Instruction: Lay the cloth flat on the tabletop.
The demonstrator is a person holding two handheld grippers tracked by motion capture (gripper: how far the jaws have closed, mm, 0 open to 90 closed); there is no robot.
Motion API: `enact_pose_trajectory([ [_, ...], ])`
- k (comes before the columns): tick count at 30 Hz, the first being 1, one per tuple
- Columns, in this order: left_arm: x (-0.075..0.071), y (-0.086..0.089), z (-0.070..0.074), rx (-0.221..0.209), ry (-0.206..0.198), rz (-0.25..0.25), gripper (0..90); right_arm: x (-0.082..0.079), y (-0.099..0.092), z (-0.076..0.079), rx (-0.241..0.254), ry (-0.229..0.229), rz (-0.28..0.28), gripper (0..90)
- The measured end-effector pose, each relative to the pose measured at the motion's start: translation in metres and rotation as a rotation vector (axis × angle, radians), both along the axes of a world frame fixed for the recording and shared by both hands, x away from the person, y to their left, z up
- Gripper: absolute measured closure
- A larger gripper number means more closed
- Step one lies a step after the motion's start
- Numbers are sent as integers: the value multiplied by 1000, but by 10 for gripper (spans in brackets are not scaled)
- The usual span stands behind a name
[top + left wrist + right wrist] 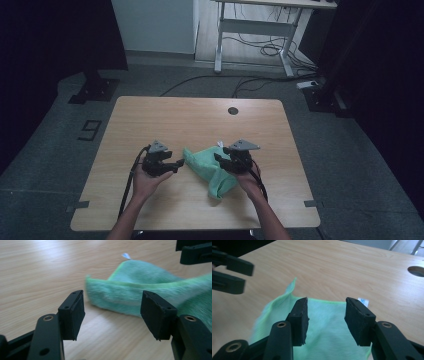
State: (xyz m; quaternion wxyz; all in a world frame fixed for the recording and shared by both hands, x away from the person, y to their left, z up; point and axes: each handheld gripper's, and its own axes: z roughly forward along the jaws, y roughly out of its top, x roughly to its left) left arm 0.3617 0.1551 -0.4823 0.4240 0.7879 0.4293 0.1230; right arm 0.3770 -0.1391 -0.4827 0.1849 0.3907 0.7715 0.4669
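A green microfibre cloth lay crumpled on the wooden table between both grippers. The left gripper and right gripper each had jaws apart, gripping nothing.

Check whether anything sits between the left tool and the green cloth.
Nothing visible does. The left tool is open with bare table ahead of it, and the green cloth lies just beyond its pads, untouched.
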Motion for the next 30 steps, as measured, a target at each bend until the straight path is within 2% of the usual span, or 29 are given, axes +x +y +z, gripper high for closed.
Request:
enact_pose_trajectory([
  [3, -3, -10, 2, -6, 1, -23, 366, -10, -3, -2, 1, 5, 18, 536],
  [8, -5, -22, 2, -15, 5, -38, 368, -21, -2, -15, 31, 61, 55, 547],
  [10, -5, -24, 2, -13, 6, -40, 372, -29, 5, -18, 44, 78, 102, 547],
  [11, -5, -24, 2, -10, 5, -37, 375, -32, 8, -19, 43, 82, 125, 541],
  [12, -5, -24, 2, -8, 9, -34, 377, -37, 15, -19, 19, 76, 152, 528],
  [14, -4, -24, -1, 3, 22, -35, 377, -42, 21, -18, -5, 57, 167, 525],
  [15, -4, -24, -1, 3, 22, -35, 378, -42, 21, -18, -5, 57, 167, 525],
  [16, -3, -25, -7, 20, 47, -32, 380, -43, 20, -15, 10, 53, 162, 525],
  [18, -2, -26, -16, 43, 77, -32, 390, -40, 16, -14, -9, 51, 136, 524],
  [19, -2, -26, -16, 43, 77, -32, 391, -40, 16, -14, -9, 51, 136, 524],
  [20, -2, -26, -25, 64, 104, -30, 394, -33, 8, -18, -20, 76, 104, 522],
  [21, -2, -26, -25, 64, 104, -30, 395, -33, 8, -18, -20, 76, 104, 522],
  [22, -1, -26, -34, 89, 122, -22, 402, -26, 0, -26, -52, 98, 65, 518],
  [25, 0, -24, -43, 107, 143, -17, 409, -22, -8, -37, -72, 129, 33, 511],
  [30, 5, -24, -51, 129, 158, -8, 422, -20, -15, -48, -107, 158, 7, 502],
])
